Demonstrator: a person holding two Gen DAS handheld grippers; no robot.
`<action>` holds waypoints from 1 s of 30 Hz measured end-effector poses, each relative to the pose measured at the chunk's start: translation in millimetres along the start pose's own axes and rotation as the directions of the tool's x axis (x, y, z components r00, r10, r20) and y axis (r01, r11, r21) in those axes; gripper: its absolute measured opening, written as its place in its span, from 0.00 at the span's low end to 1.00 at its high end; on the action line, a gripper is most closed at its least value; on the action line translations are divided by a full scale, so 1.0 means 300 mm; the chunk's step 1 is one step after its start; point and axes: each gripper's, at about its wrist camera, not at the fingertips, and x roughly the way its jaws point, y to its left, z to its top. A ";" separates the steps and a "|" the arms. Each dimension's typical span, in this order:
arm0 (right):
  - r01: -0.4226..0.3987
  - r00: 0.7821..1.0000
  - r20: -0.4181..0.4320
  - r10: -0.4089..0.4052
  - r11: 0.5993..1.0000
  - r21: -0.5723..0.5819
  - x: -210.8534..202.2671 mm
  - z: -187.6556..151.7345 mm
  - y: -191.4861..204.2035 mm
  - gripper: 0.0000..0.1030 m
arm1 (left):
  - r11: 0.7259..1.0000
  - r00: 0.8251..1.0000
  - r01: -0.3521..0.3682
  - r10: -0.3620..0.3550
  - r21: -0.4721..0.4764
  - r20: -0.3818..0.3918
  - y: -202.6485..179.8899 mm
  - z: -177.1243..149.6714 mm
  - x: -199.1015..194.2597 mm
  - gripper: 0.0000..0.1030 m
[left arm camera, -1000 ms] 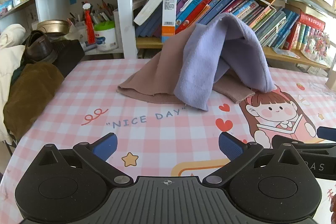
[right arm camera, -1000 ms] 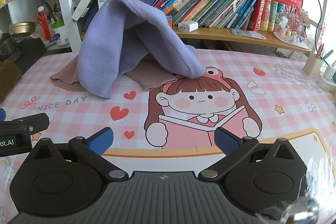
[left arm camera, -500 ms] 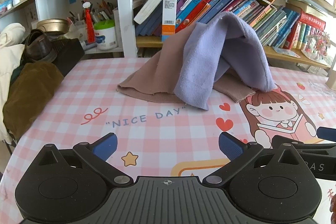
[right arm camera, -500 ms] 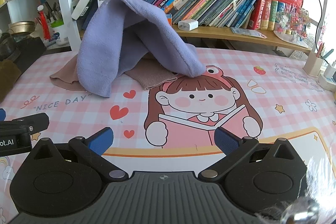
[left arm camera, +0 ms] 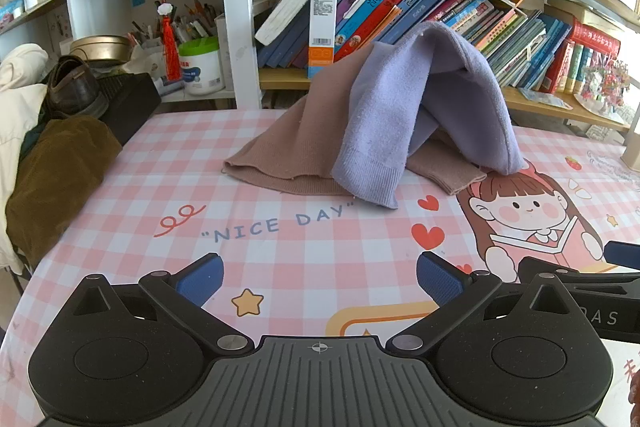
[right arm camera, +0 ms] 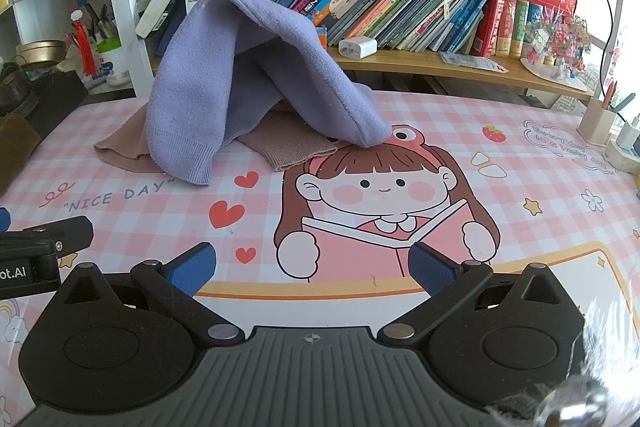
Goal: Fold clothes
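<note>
Left gripper (left arm camera: 318, 281): your jaws stand wide apart with nothing between them, low over the pink checked tablecloth (left arm camera: 280, 255), just short of the "NICE DAY" lettering (left arm camera: 276, 225).
Right gripper (right arm camera: 312, 269): your jaws are spread wide here too, empty, hovering over the printed cartoon girl (right arm camera: 384, 211) with her open book.
Purple sweater (left arm camera: 424, 107): it lies ahead of both your tools, well apart from the fingertips, draped in a peaked tent shape. One ribbed cuff hangs down to the cloth toward you; the other side slopes down to the girl's hair.
Brown garment (left arm camera: 292, 151): it lies under the purple one and spreads out to its left; a ribbed end pokes out on the right beneath the purple slope.
Relative to your left tool: the pile sits ahead and a little right of centre.
Relative to your right tool: the pile sits ahead and to the left.
Behind the pile: a bookshelf (right arm camera: 400, 3) of leaning books.
Left table edge: a dark olive cloth (left arm camera: 56, 179) bunched up, apart from the pile.
</note>
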 end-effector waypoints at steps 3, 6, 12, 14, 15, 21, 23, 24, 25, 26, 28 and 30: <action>0.000 1.000 0.000 0.000 1.000 0.000 0.000 0.000 0.000 1.00 | 1.000 1.000 -0.001 0.001 -0.001 0.001 0.000 -0.001 -0.001 1.00; 0.000 1.000 0.000 0.000 1.000 0.000 0.000 0.001 -0.001 1.00 | 1.000 1.000 -0.001 0.001 -0.001 0.001 0.000 0.000 -0.001 1.00; 0.001 1.000 0.001 -0.001 1.000 0.000 0.000 0.000 -0.001 1.00 | 1.000 1.000 -0.006 0.006 -0.004 0.002 0.003 -0.001 0.000 1.00; 0.001 1.000 0.000 -0.001 1.000 0.000 0.000 -0.001 -0.001 1.00 | 1.000 1.000 -0.007 0.007 -0.004 0.000 0.003 -0.001 0.000 1.00; 0.000 1.000 0.000 0.000 1.000 -0.001 0.000 -0.001 0.000 1.00 | 1.000 1.000 -0.008 0.008 -0.003 -0.001 0.003 -0.001 -0.001 1.00; -0.002 1.000 0.003 0.002 1.000 -0.007 0.000 -0.001 0.005 1.00 | 1.000 1.000 -0.010 0.010 -0.004 -0.001 0.002 0.001 -0.001 1.00; -0.002 1.000 0.003 0.002 1.000 -0.007 0.001 -0.001 0.005 1.00 | 1.000 1.000 -0.010 0.010 -0.004 0.000 0.001 0.001 0.000 1.00; -0.002 1.000 0.003 0.002 1.000 -0.007 0.001 -0.001 0.005 1.00 | 1.000 1.000 -0.010 0.010 -0.004 0.000 0.001 0.001 0.000 1.00; -0.002 1.000 0.004 0.002 1.000 -0.007 0.001 -0.002 0.005 1.00 | 1.000 1.000 -0.009 0.009 -0.004 0.001 0.000 0.001 0.000 1.00; -0.002 1.000 0.004 0.002 1.000 -0.007 0.001 -0.001 0.005 1.00 | 1.000 1.000 -0.009 0.009 -0.004 0.001 0.000 0.001 0.000 1.00; -0.002 1.000 0.004 0.002 1.000 -0.007 0.001 0.000 0.005 1.00 | 1.000 1.000 -0.007 0.007 -0.005 0.000 0.001 0.002 -0.001 1.00; -0.001 1.000 0.003 0.001 1.000 -0.006 0.001 0.000 0.005 1.00 | 1.000 1.000 -0.006 0.006 -0.005 -0.001 0.001 0.003 -0.001 1.00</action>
